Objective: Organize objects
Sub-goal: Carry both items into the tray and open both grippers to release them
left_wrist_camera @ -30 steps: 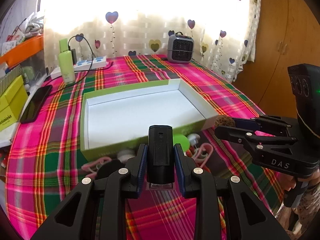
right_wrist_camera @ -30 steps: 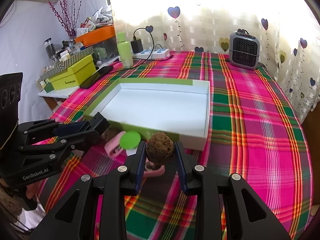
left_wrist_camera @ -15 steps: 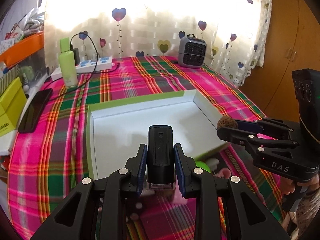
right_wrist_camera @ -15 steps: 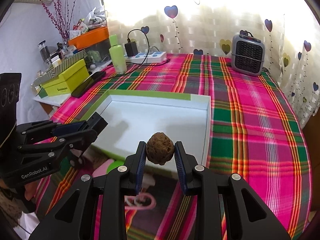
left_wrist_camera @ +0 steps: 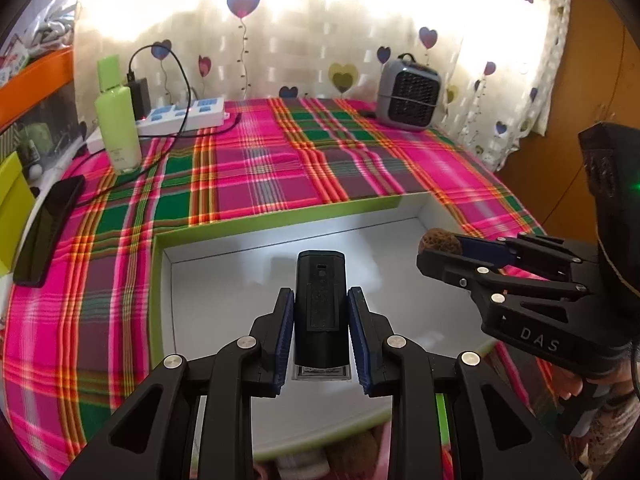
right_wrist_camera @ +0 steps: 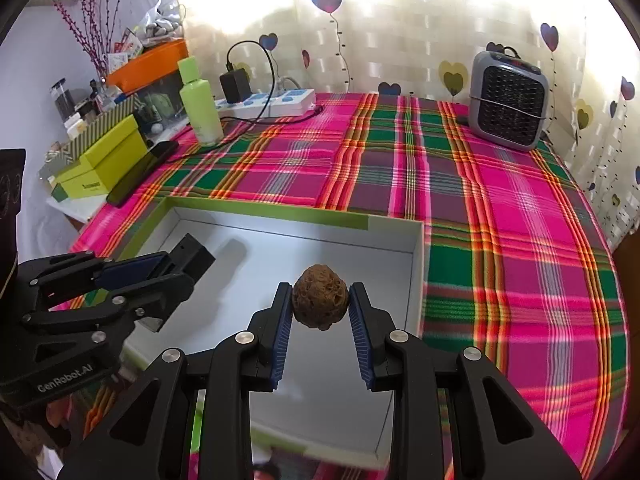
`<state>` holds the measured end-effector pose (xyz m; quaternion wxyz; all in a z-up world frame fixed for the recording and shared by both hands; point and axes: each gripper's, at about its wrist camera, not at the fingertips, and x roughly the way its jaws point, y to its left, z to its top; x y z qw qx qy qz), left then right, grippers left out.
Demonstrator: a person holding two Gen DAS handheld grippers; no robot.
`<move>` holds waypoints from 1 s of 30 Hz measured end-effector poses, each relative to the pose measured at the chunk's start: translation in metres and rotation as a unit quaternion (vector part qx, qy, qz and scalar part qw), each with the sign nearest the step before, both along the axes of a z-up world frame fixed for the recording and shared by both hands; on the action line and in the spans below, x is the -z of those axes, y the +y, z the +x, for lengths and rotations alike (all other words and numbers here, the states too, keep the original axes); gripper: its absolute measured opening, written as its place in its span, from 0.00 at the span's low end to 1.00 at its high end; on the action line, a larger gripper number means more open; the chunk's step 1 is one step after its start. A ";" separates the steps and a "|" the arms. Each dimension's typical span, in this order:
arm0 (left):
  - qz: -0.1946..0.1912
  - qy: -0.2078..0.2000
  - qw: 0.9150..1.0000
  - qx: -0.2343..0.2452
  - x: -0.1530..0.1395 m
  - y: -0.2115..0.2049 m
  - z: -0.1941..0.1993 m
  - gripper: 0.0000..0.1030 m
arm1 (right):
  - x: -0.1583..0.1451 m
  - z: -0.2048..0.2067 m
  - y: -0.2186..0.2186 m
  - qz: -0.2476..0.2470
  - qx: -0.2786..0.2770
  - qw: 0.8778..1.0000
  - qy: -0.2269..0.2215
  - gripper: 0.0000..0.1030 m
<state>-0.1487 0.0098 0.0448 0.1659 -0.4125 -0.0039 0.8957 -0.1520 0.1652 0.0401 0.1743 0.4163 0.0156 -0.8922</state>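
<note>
left tongs (left_wrist_camera: pixel 320 322) clamped on black device (left_wrist_camera: pixel 319 304), right tongs (right_wrist_camera: pixel 320 312) on brown ball (right_wrist_camera: pixel 319 301), both tilted down over white box (right_wrist_camera: pixel 418 280)

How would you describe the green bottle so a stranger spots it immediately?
Start at the heart-patterned curtain behind the plaid table. At its far left corner, beside the white power strip, stands a pale green bottle, the only tall upright thing there.

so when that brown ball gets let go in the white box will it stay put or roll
The brown ball is nearly round, so it will likely roll on the white box's smooth floor. Its wrinkled surface may slow it, and the box walls should stop it.
</note>
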 end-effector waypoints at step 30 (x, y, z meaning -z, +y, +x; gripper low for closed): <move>-0.004 -0.053 0.999 -0.009 0.025 0.013 -0.049 0.24 | 0.021 -0.038 -0.012 0.049 0.011 0.999 -0.017 0.29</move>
